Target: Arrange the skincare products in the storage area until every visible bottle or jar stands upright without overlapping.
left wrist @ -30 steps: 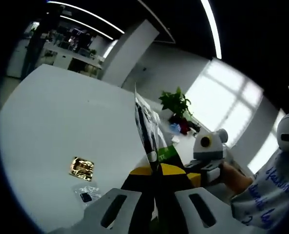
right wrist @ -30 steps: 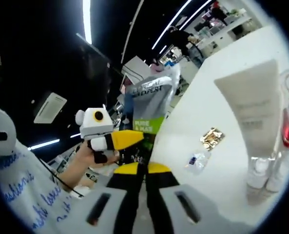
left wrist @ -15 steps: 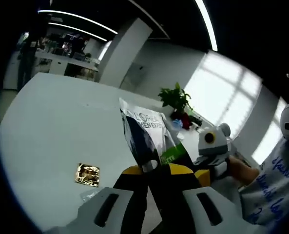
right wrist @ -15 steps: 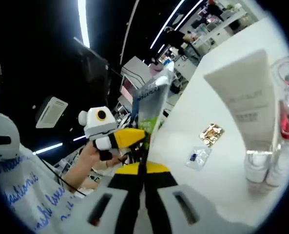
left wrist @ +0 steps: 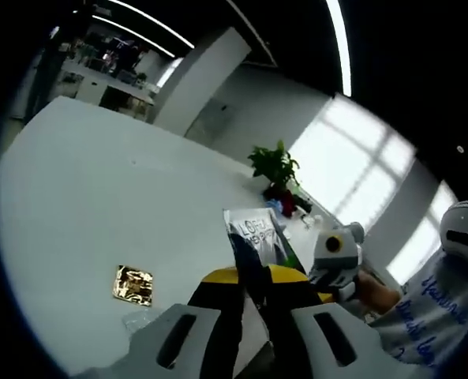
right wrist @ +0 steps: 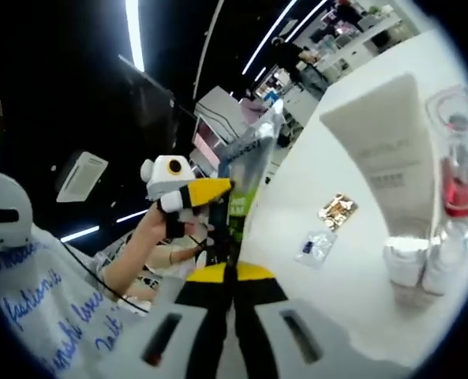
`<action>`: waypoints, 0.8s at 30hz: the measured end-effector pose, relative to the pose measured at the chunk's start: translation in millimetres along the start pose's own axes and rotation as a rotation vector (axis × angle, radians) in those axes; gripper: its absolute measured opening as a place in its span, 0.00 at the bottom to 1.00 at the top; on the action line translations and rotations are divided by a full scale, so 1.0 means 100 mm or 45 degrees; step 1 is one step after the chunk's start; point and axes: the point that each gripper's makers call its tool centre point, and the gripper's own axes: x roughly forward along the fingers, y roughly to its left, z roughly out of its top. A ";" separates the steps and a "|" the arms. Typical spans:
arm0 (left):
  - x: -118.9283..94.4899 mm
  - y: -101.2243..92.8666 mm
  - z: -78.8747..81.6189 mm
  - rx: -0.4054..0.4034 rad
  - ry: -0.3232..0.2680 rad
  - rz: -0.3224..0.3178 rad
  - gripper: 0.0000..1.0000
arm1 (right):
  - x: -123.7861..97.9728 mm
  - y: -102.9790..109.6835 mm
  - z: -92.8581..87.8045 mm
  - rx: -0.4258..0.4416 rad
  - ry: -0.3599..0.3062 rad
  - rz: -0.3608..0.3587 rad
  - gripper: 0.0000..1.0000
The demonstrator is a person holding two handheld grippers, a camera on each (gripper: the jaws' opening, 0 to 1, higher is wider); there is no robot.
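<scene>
1. In the left gripper view, a gold foil sachet [left wrist: 133, 284] lies flat on the white table [left wrist: 99, 197], with a small clear sachet [left wrist: 136, 320] just below it, partly hidden by the jaw.
2. The left gripper [left wrist: 248, 294] rises from the bottom of that view, its yellow-tipped jaws pressed together on the lower edge of a grey and green L'Oreal pouch [left wrist: 257, 235], which stands tilted above the table.
3. To the right of the pouch, the right gripper [left wrist: 338, 251] comes in, held by a hand [left wrist: 373, 289]; a white sleeve with blue lettering [left wrist: 423, 332] follows it.
4. A potted plant [left wrist: 275, 167] stands farther back on the table, before bright windows.
5. In the right gripper view, the same sleeve [right wrist: 52, 316] sits at the left, and a hand [right wrist: 151, 237] holds the left gripper [right wrist: 188, 191], its yellow tip touching the pouch [right wrist: 248, 170].
6. The right gripper [right wrist: 230, 278] has its jaws closed together on the pouch's bottom edge.
7. On the table [right wrist: 328, 284] right of the pouch lie the clear sachet [right wrist: 313, 246] and the gold foil sachet [right wrist: 337, 210], near each other but apart.
8. Farther right, a white tube [right wrist: 387, 170] stands on its cap, and beside it a clear bottle with pink liquid [right wrist: 457, 178], also upright.
</scene>
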 end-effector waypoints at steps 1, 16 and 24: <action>0.01 0.01 -0.01 -0.004 0.005 -0.002 0.05 | 0.00 0.00 0.00 -0.006 0.003 -0.005 0.01; 0.21 0.29 -0.24 0.008 0.156 0.116 0.03 | 0.05 -0.20 -0.08 -0.138 0.116 -0.138 0.02; 0.30 0.41 -0.43 0.050 0.263 0.174 0.04 | 0.07 -0.31 -0.18 -0.163 0.177 -0.193 0.02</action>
